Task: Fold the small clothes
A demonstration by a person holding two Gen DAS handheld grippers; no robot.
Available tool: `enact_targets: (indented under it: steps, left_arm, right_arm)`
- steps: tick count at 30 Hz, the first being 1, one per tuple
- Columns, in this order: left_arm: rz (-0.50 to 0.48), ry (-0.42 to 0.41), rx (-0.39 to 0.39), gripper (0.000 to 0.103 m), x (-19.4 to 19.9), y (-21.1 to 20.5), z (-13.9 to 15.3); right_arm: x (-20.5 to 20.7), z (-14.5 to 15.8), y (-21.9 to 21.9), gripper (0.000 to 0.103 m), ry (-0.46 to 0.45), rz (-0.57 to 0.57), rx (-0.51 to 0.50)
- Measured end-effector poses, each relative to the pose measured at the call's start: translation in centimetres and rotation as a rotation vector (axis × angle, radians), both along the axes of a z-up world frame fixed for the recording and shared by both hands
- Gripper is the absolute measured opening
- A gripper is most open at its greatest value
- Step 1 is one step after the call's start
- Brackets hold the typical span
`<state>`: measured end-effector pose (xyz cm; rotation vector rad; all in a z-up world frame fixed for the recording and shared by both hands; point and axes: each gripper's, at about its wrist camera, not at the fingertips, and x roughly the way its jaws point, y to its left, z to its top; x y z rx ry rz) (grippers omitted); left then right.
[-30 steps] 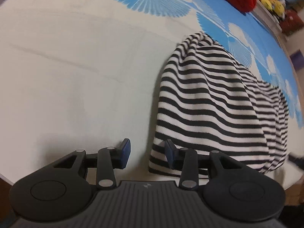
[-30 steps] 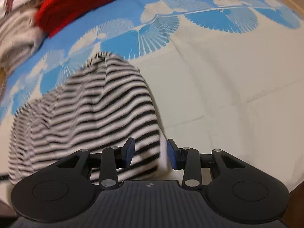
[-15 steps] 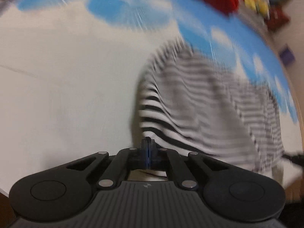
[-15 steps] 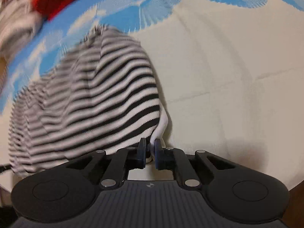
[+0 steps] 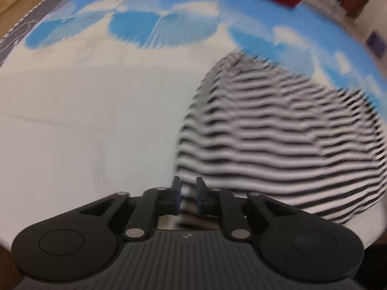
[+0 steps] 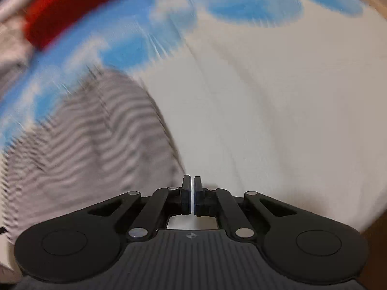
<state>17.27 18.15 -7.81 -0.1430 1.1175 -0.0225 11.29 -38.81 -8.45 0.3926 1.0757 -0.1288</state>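
Garment [image 5: 278, 140]: black-and-white horizontal stripes, right of frame in the left wrist view; the same stripes blur to grey at lower left in the right wrist view [image 6: 92, 140]. Cloth [image 5: 84, 120]: cream ground with blue fan-shaped motifs across the upper frame. Red fabric [image 6: 70, 7]: solid red, upper left. Left gripper [image 5: 188, 192] and right gripper [image 6: 192, 197]: black bodies, dark blue pads.

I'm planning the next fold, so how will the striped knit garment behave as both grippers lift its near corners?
The striped garment will probably sag and drape between the left gripper and right gripper, since it already lies in soft folds. It looks light. Its knit may stretch where pinched, so the edge could bow.
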Motion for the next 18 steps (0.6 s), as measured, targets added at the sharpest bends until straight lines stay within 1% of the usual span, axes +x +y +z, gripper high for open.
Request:
enact_targets:
  steps: [1, 2, 4, 5, 6, 7, 8, 9, 10, 11, 13, 15, 18]
  left_arm:
    - [-0.006, -0.003, -0.027, 0.016, 0.2, -0.4, -0.1]
    - [-0.016, 0.000, -0.045, 0.016, 0.4, -0.8, -0.2]
    - [-0.059, 0.018, -0.078, 0.016, 0.5, -2.0, -0.5]
    - [-0.085, 0.029, -0.091, 0.017, 0.6, -2.7, -0.7]
    - [-0.112, 0.041, -0.100, 0.027, 0.3, -3.4, -1.0]
    - [-0.147, 0.063, -0.097, 0.044, -0.1, -4.1, -1.5]
    - [-0.175, 0.089, -0.072, 0.050, -0.1, -4.9, -2.0]
    - [-0.200, 0.117, -0.026, 0.052, -0.3, -5.7, -2.6]
    - [-0.217, 0.136, 0.008, 0.052, -0.3, -6.1, -3.1]
    - [-0.228, 0.146, 0.029, 0.052, -0.3, -6.6, -3.3]
    - [-0.221, 0.138, 0.031, 0.052, -0.2, -6.7, -3.1]
    - [-0.191, 0.118, 0.015, 0.052, -0.3, -6.1, -2.5]
    - [-0.144, 0.081, -0.007, 0.052, -0.6, -5.2, -1.6]
  right_arm:
    - [0.1, 0.4, 0.2, 0.004, -0.032, 0.013, 0.017]
    - [0.2, 0.4, 0.5, 0.012, -0.040, 0.030, 0.047]
    - [0.7, -0.4, 1.4, 0.023, -0.007, 0.071, 0.088]
    - [0.9, -1.0, 2.1, 0.024, 0.016, 0.092, 0.074]
    - [1.2, -1.5, 2.6, 0.024, 0.044, 0.115, 0.048]
    - [1.6, -2.1, 3.3, 0.024, 0.081, 0.135, 0.017]
    - [1.9, -2.9, 3.9, 0.024, 0.123, 0.145, -0.013]
    - [1.9, -3.8, 3.9, 0.024, 0.169, 0.147, -0.047]
    - [1.5, -4.4, 3.9, 0.029, 0.206, 0.140, -0.076]
    - [1.4, -4.6, 3.7, 0.038, 0.213, 0.129, -0.083]
    - [1.6, -4.1, 3.6, 0.037, 0.189, 0.111, -0.089]
    - [1.6, -3.5, 3.6, 0.037, 0.159, 0.108, -0.111]
    - [1.5, -2.0, 4.0, 0.037, 0.062, 0.105, -0.128]
